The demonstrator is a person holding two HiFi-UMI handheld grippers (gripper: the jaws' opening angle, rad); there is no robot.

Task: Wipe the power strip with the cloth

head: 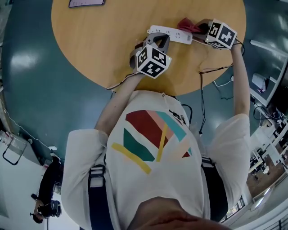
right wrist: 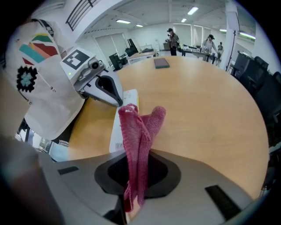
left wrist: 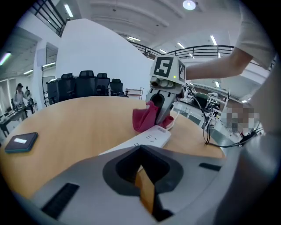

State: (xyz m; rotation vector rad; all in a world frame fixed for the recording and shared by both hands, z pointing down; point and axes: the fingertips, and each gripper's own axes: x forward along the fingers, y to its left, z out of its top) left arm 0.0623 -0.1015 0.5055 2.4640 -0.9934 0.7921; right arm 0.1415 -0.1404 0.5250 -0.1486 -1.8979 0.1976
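A white power strip [head: 171, 33] lies on the round wooden table [head: 90, 45]. My right gripper [head: 200, 29] is shut on a red cloth [head: 189, 25], which touches the strip's right end. In the right gripper view the cloth [right wrist: 140, 132] stands folded up out of the shut jaws [right wrist: 135, 176], with the strip [right wrist: 120, 125] just behind it. My left gripper [head: 157, 41] is shut with nothing visible between its jaws. Its tip sits at the strip's left end. In the left gripper view the strip [left wrist: 149, 138] runs under the jaws [left wrist: 141, 173] toward the cloth [left wrist: 147, 117].
A dark flat notebook [head: 86, 2] lies at the table's far side, also in the left gripper view as a notebook [left wrist: 21, 143]. Thin cables [head: 211, 69] trail off the near table edge by my right arm. Office chairs [left wrist: 88, 83] stand beyond the table.
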